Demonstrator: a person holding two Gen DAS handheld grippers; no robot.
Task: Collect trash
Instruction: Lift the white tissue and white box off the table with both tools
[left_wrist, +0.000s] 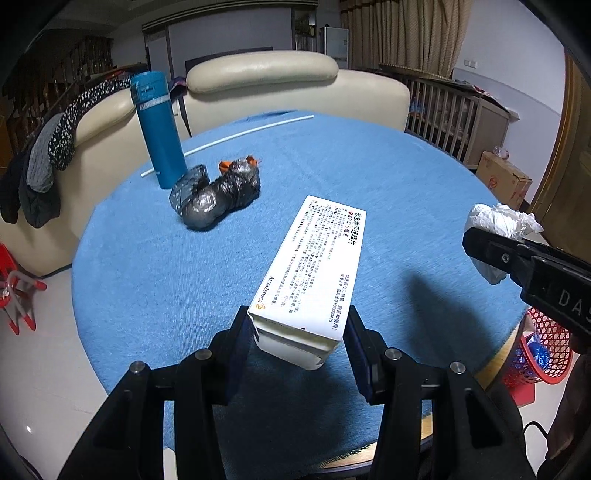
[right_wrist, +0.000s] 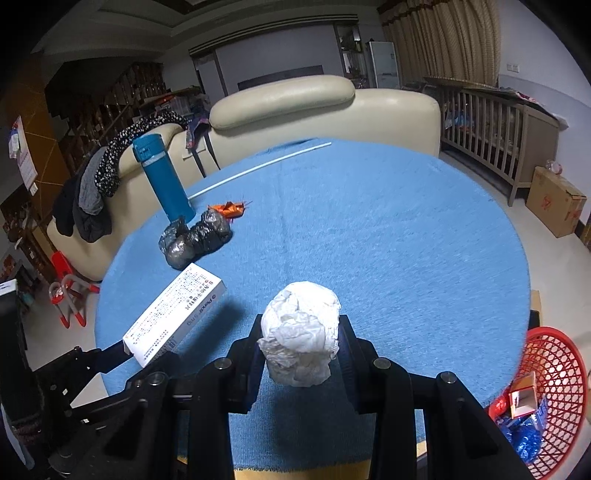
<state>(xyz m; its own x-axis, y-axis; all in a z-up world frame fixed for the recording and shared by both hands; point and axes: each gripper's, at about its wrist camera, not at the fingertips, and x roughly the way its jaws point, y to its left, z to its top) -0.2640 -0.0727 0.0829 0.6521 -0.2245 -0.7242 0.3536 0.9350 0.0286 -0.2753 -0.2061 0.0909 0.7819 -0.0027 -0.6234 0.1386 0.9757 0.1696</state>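
Left wrist view shows my left claw (left_wrist: 300, 332) clamped on the near end of a white medicine box (left_wrist: 314, 266), one finger pressed to each long side, with the box tilted up and lifted off the blue-covered table (left_wrist: 388, 177). From the right wrist view the same box (right_wrist: 175, 317) hangs out over the table's left edge.

My right claw (right_wrist: 300, 354) is closed on a crumpled ball of white tissue (right_wrist: 301, 332), which bulges above and below the fingers. In the left view that tissue (left_wrist: 498, 221) sits at the far right, held clear of the table.

Farther back on the table lies a knotted black plastic bag (left_wrist: 218, 194), and just behind it an orange wrapper (right_wrist: 227, 209); I think the two are touching, but the fisheye makes that hard to judge. A blue thermos (left_wrist: 159, 129) stands upright just beside the bag on its left, and a thin white stick (left_wrist: 229, 140) lies along the far part of the table behind them.

A red mesh basket (right_wrist: 561, 373) sits low beside the table's right edge, with a small box and blue and red scraps already inside it. A cream sofa (right_wrist: 332, 99) stands beyond the table.
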